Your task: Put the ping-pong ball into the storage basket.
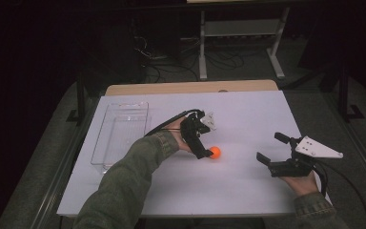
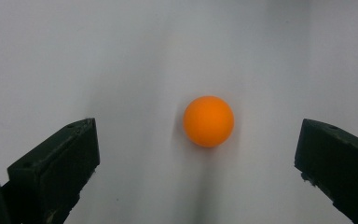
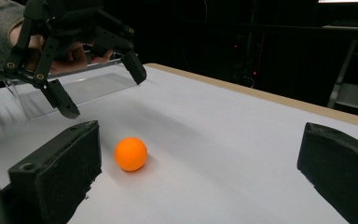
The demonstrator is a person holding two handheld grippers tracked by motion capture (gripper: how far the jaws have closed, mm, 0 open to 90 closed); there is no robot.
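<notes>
A small orange ball (image 1: pixel 215 152) lies on the white table cover (image 1: pixel 248 109), near the middle. My left gripper (image 1: pixel 205 141) hangs over it, pointing down, jaws open; in the left gripper view the ball (image 2: pixel 208 121) rests on the sheet between the two spread jaws, touching neither. From the right gripper view, the left gripper (image 3: pixel 103 92) hovers a little above and behind the ball (image 3: pixel 130 154). My right gripper (image 1: pixel 269 147) sits at the right of the table, open and empty, aimed left toward the ball.
A clear plastic bin (image 1: pixel 121 131) stands on the left side of the table, seen behind the left gripper as the bin (image 3: pixel 74 88). A wooden table edge (image 1: pixel 190 88) runs along the back. Beyond it stand a white frame (image 1: pixel 240 43) and floor cables.
</notes>
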